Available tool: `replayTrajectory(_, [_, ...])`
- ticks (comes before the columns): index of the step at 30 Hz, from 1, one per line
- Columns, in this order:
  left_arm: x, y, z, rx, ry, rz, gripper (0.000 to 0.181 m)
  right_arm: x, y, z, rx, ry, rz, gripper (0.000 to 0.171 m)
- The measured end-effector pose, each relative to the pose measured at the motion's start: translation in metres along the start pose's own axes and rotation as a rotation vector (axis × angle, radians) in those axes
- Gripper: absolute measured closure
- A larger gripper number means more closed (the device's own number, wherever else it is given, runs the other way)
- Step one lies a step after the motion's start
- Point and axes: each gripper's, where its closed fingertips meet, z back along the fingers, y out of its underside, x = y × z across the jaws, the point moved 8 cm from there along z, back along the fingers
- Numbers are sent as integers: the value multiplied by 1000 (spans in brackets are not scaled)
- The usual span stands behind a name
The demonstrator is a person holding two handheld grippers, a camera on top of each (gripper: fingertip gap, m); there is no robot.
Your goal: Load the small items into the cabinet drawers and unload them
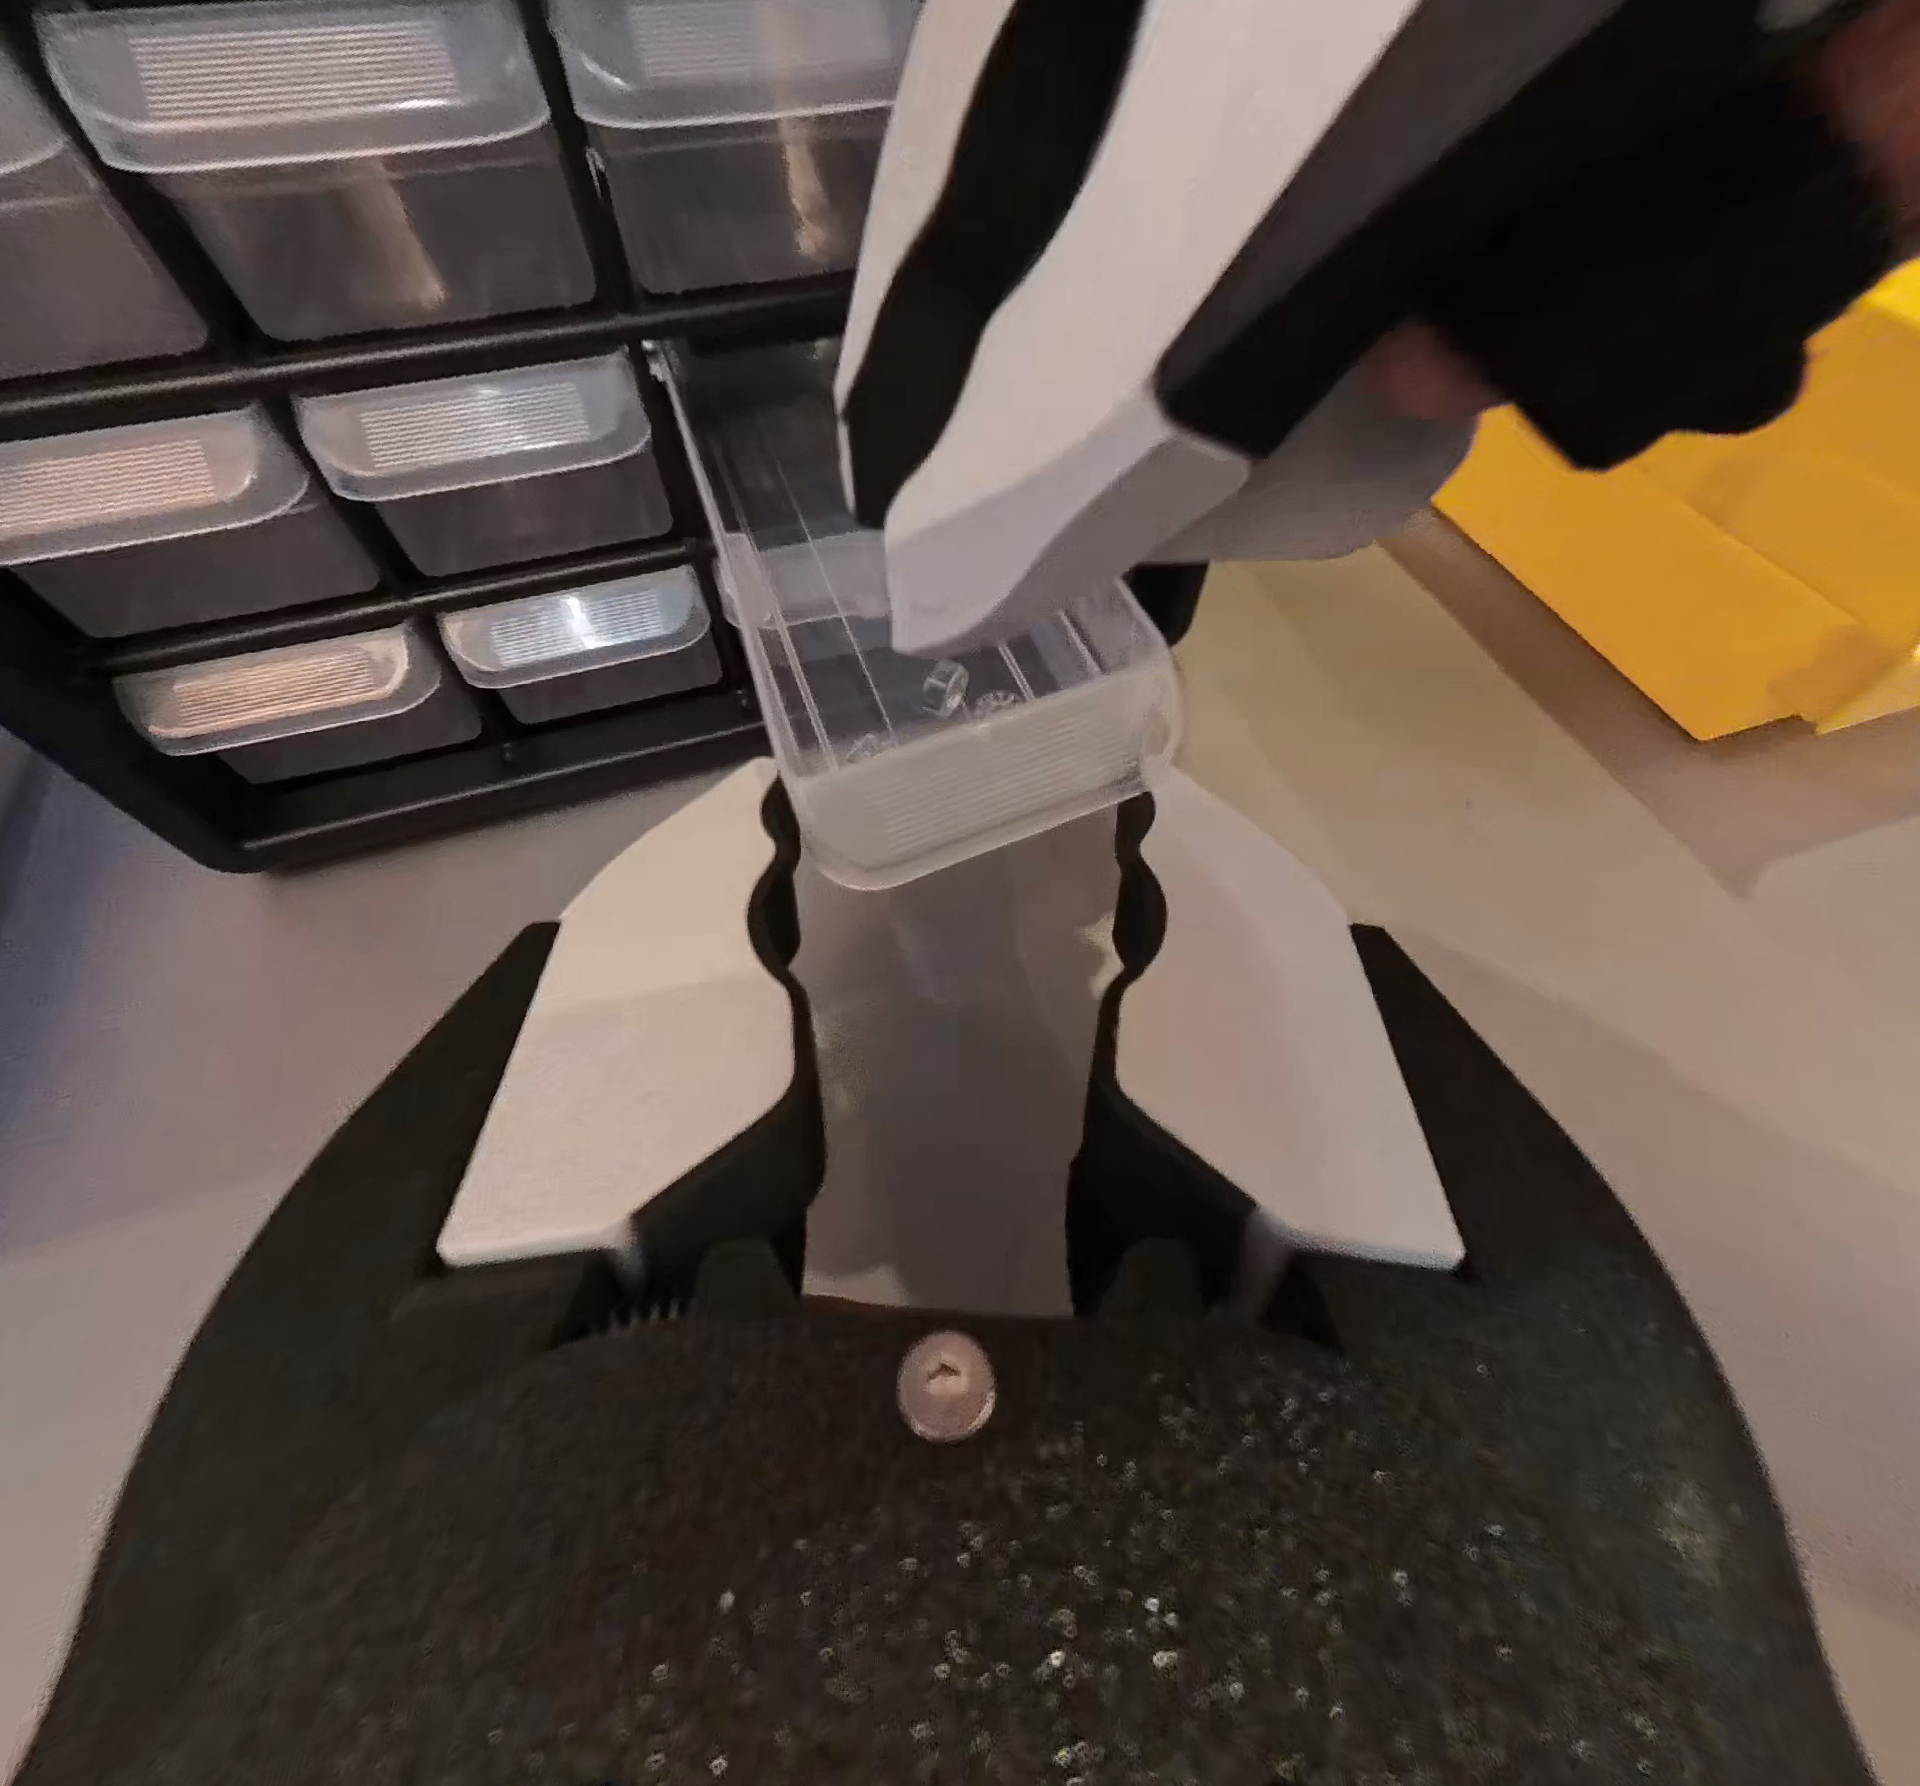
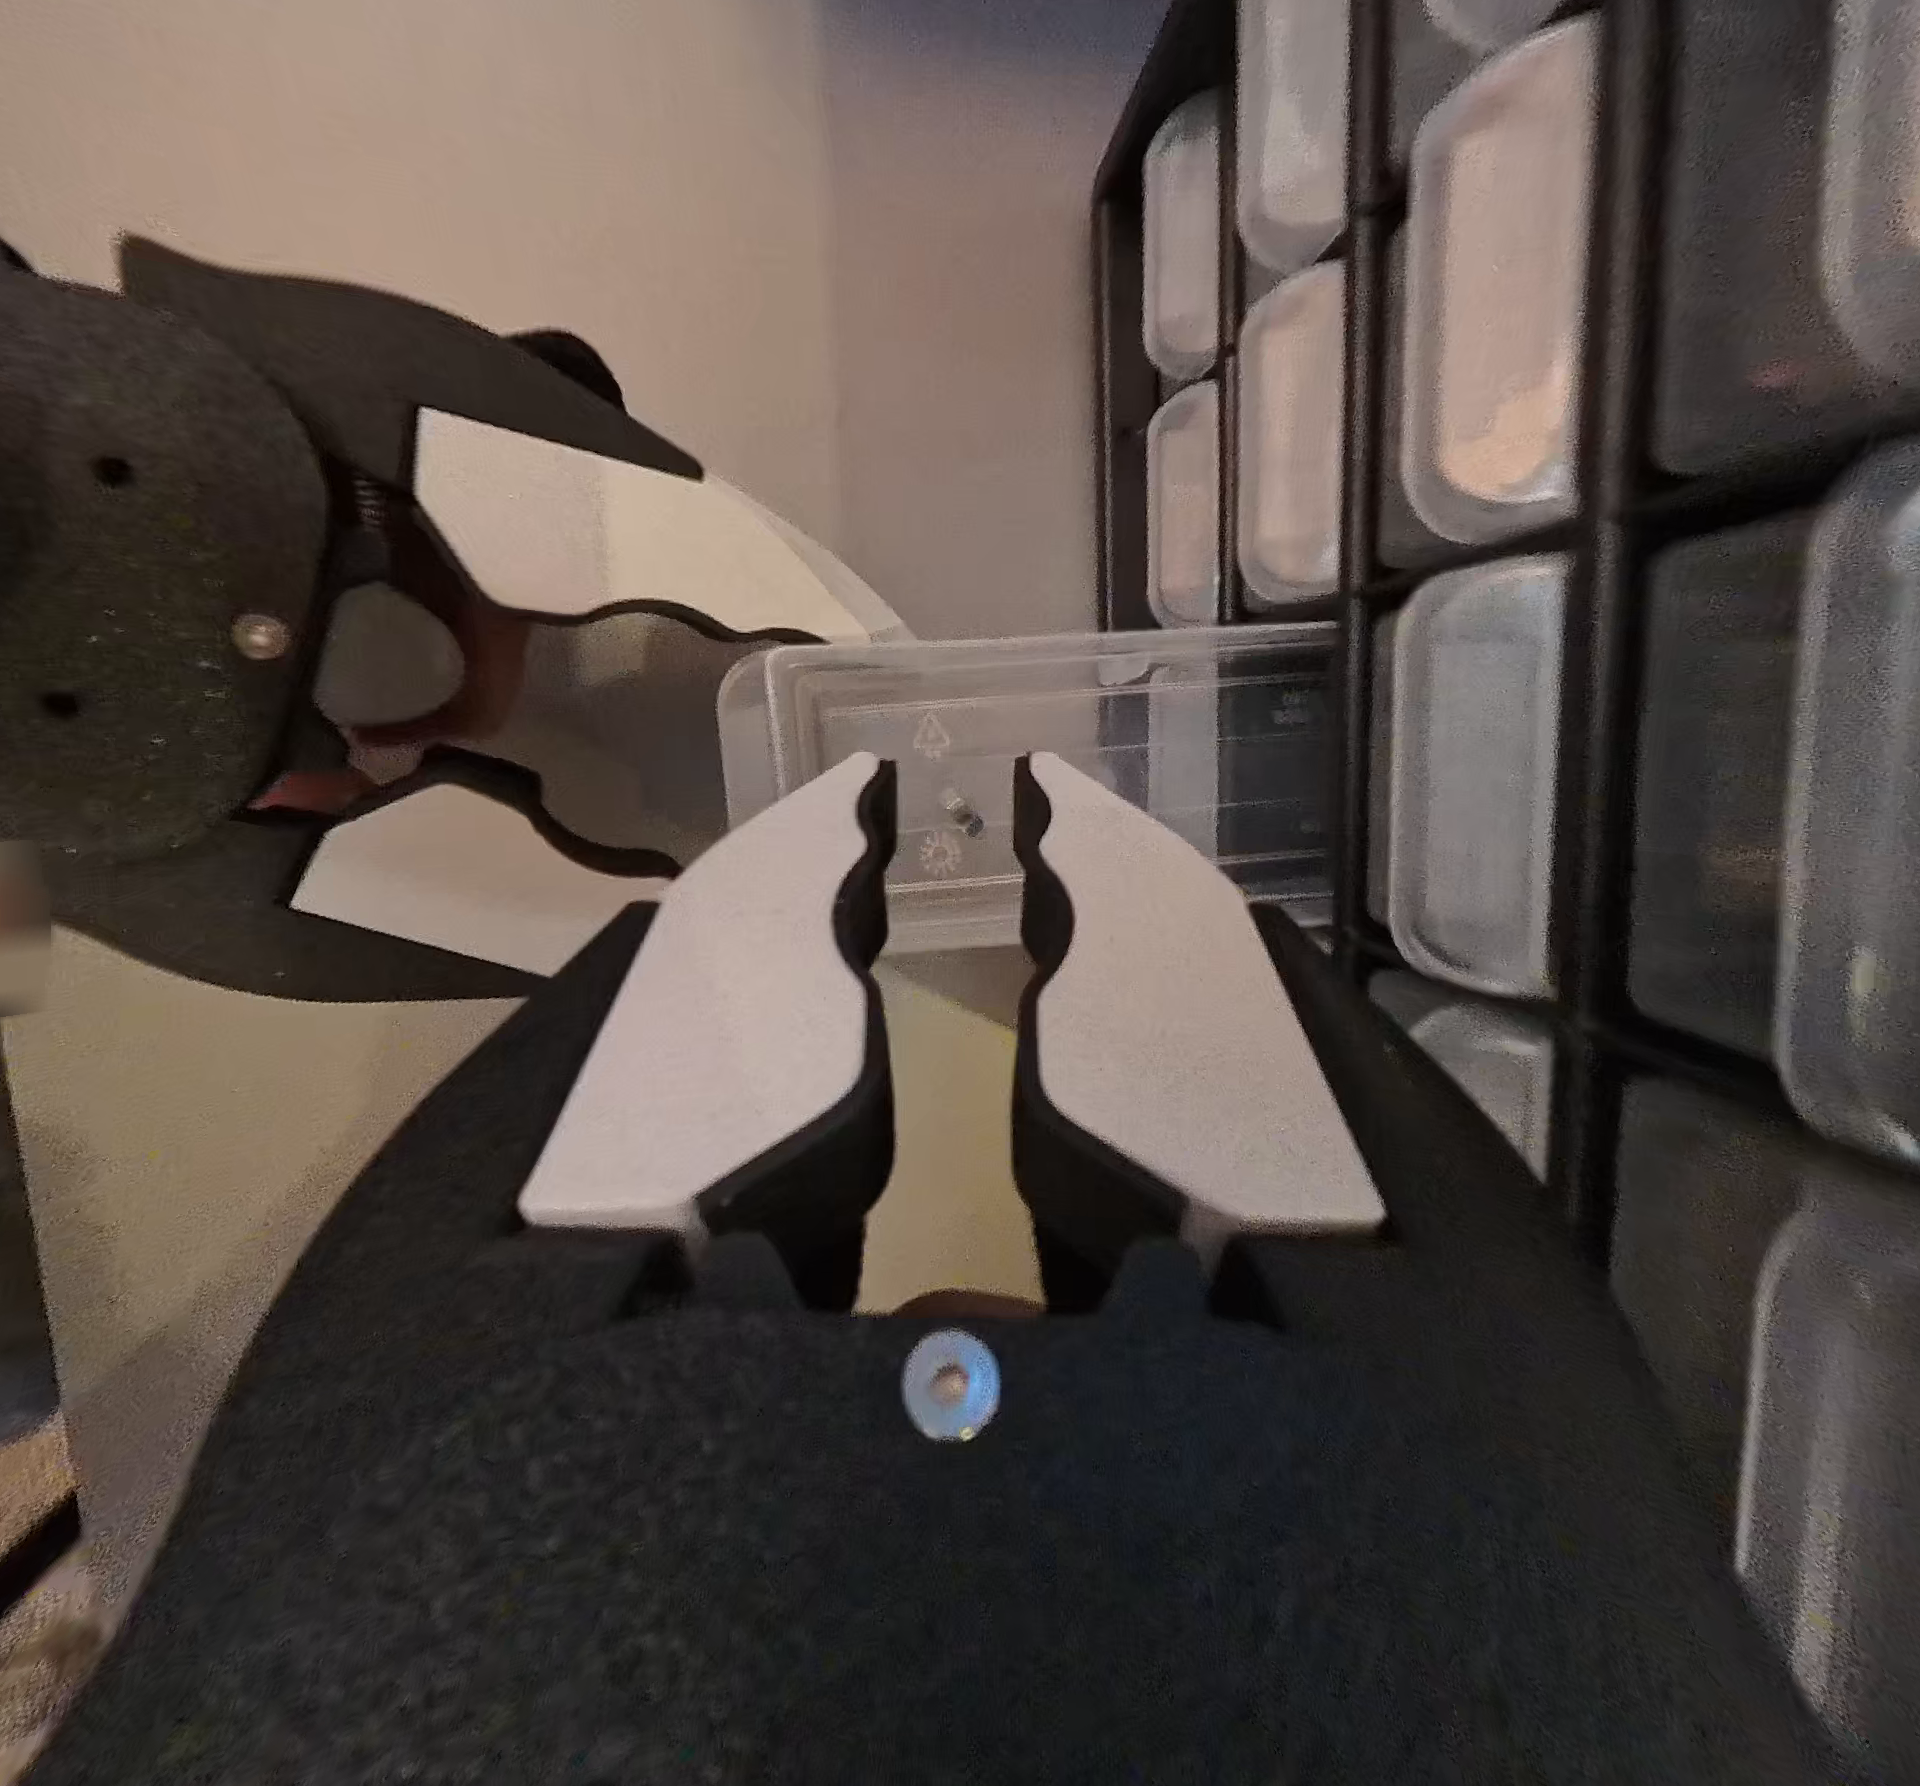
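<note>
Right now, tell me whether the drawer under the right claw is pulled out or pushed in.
Pulled out. The clear drawer juts from the black cabinet while neighbouring drawers sit flush; the right claw points down into it.

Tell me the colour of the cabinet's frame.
Black frame, holding clear plastic drawers; the left wrist view shows it best.

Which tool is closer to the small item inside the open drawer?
Right. The right tool reaches into the open drawer around the small item; the left tool stays at its front.
</note>
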Motion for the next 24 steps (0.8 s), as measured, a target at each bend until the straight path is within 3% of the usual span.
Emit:
replayTrajectory(9, [-1, 1, 1, 2, -3, -2, 123, -7, -8, -23, 294, -63, 69, 150])
replayTrajectory(24, [-2, 2, 2, -1, -17, -25, 124, -13, -19, -35, 548, -53, -148, 154])
